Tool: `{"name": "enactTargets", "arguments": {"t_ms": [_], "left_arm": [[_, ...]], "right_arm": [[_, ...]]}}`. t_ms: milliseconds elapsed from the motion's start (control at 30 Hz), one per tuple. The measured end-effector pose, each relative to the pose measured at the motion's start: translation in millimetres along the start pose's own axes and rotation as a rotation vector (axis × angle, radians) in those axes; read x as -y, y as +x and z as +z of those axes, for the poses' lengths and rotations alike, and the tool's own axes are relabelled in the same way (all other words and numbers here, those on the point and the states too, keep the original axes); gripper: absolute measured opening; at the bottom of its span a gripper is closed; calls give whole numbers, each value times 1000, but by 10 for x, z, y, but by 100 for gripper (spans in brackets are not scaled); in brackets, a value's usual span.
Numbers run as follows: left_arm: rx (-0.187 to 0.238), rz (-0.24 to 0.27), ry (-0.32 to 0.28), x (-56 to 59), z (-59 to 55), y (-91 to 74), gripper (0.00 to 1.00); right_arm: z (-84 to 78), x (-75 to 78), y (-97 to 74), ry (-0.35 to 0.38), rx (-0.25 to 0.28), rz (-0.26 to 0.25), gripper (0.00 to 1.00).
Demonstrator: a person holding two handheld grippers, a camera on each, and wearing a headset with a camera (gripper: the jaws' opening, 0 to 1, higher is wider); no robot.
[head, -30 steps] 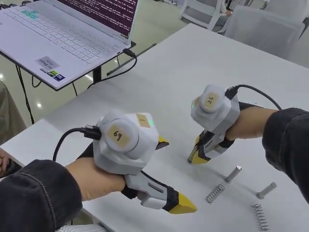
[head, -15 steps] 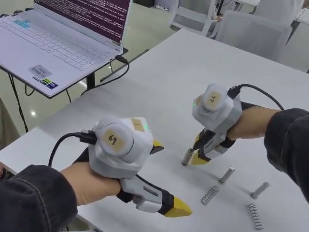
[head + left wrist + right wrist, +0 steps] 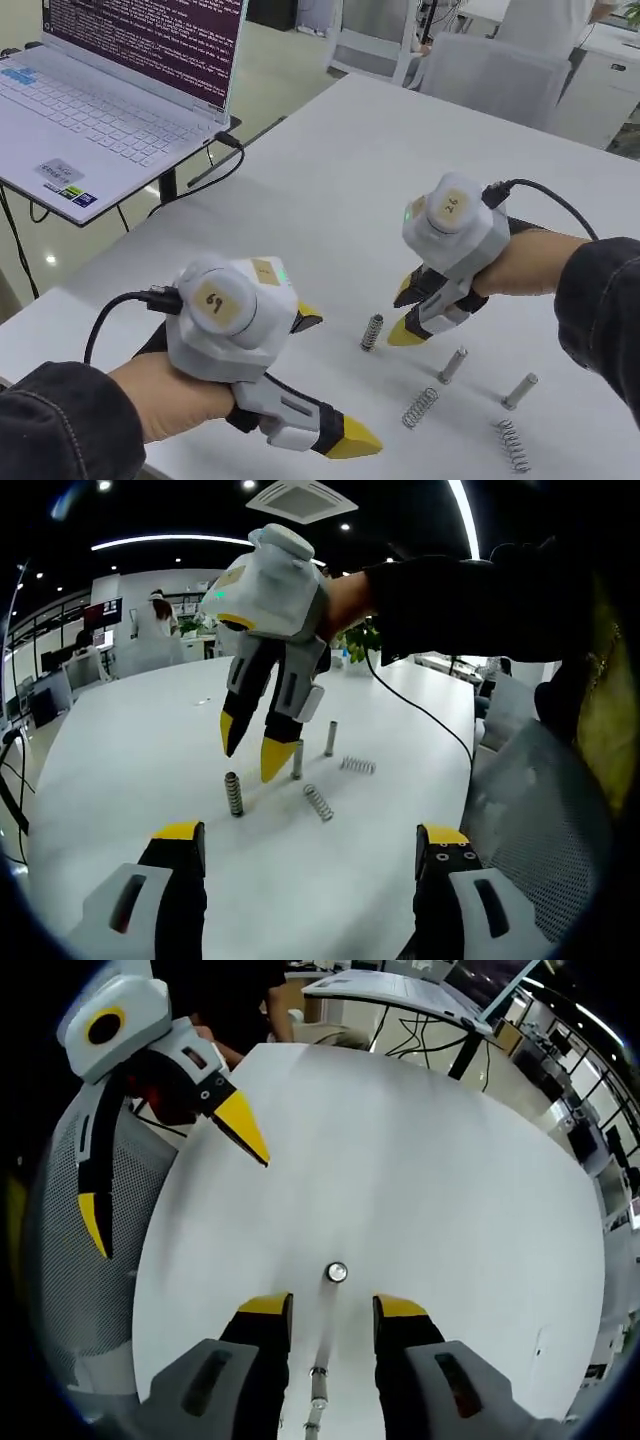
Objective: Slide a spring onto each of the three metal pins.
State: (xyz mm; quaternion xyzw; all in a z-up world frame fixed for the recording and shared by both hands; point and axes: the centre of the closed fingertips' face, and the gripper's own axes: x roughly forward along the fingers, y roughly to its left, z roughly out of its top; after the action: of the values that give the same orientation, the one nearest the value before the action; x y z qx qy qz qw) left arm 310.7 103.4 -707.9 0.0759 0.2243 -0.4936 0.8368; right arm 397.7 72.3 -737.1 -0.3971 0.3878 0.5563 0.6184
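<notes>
The right gripper (image 3: pixel 394 322) is held with its jaws parted and nothing between them, its yellow tips just beside the spring-clad pin (image 3: pixel 372 332). The left gripper (image 3: pixel 310 835) is spread wide and empty, low over the white table (image 3: pixel 330 180) and apart from the parts. One pin is judged done. The nearer bare pin (image 3: pixel 452 365) and the farther bare pin (image 3: pixel 520 390) are left to be fitted, with the first loose spring (image 3: pixel 419 407) and the second loose spring (image 3: pixel 511 445) lying flat near them. The finished pin could be tipped if a jaw tip is swung sideways past it. The bare pins, which look upright in the left gripper view, could be knocked over by a jaw when the first loose spring is reached for, since it lies close to the nearer one. A spring pinched off-centre could be bent or flicked away, and one brought down tilted could be caught on a pin's top edge. It cannot be told whether the pins are fixed to the table or merely stood on it, nor whether the fitted spring is seated down to the base. In the right gripper view a bright round top is seen just ahead of the jaws, and a slim part lower between them cannot be identified. The table's near edge beyond the second loose spring is cut off.
</notes>
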Motion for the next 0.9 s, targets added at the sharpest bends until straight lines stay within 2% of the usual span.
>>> {"name": "enactTargets", "arguments": {"t_ms": [233, 600, 900], "left_arm": [[-6, -4, 2, 6, -3, -1, 84], [-25, -13, 15, 47, 19, 15, 83], [-36, -20, 20, 78, 19, 28, 83]], "right_arm": [[6, -26, -90, 28, 49, -26, 34], [1, -57, -370, 92, 176, -107, 41], [-102, -109, -575, 151, 262, -171, 49]]}}
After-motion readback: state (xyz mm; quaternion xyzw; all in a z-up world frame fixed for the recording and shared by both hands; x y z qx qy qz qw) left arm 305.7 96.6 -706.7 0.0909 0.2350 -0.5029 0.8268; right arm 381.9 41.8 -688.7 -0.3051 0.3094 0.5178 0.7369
